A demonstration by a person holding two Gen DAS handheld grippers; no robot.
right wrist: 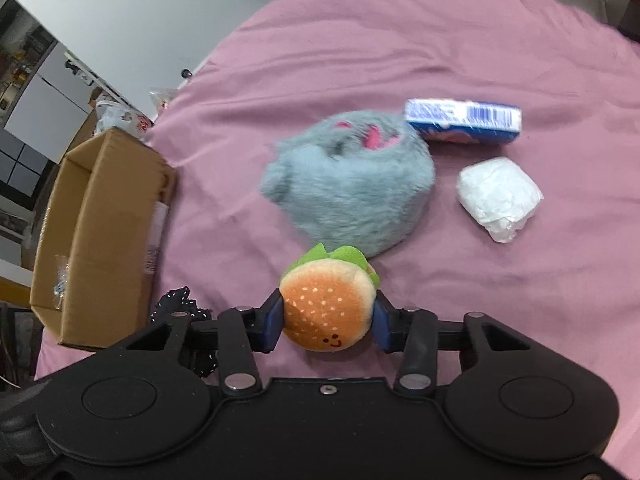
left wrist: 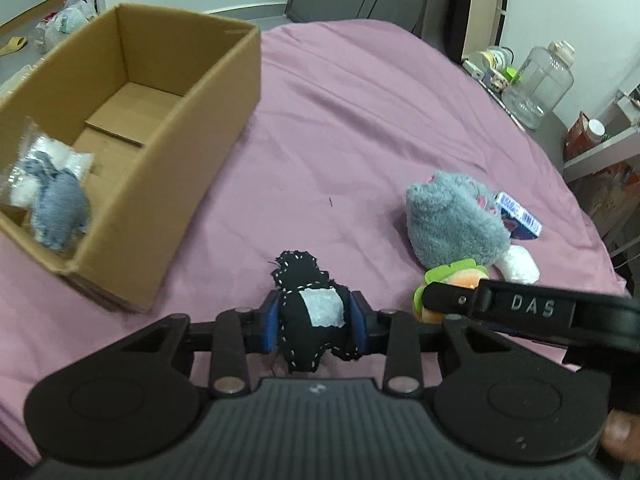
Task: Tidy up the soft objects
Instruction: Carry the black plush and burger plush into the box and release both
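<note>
My left gripper (left wrist: 316, 318) is shut on a black stitched fabric toy (left wrist: 310, 312) with a white patch, just above the pink sheet. My right gripper (right wrist: 326, 314) is shut on a burger plush (right wrist: 326, 312); it also shows in the left wrist view (left wrist: 452, 280), part hidden by the right gripper's finger. A grey fluffy plush (right wrist: 348, 184) lies just beyond the burger, also in the left wrist view (left wrist: 452, 216). An open cardboard box (left wrist: 208, 92) stands at the left and holds a bagged grey-blue soft toy (left wrist: 52, 196). The box shows in the right wrist view (right wrist: 104, 232).
A blue carton (right wrist: 464, 120) and a white wrapped bundle (right wrist: 498, 196) lie to the right of the grey plush on the pink sheet (left wrist: 360, 112). A clear jug (left wrist: 540, 84) and clutter stand beyond the bed's right edge. Bags lie on the floor behind the box.
</note>
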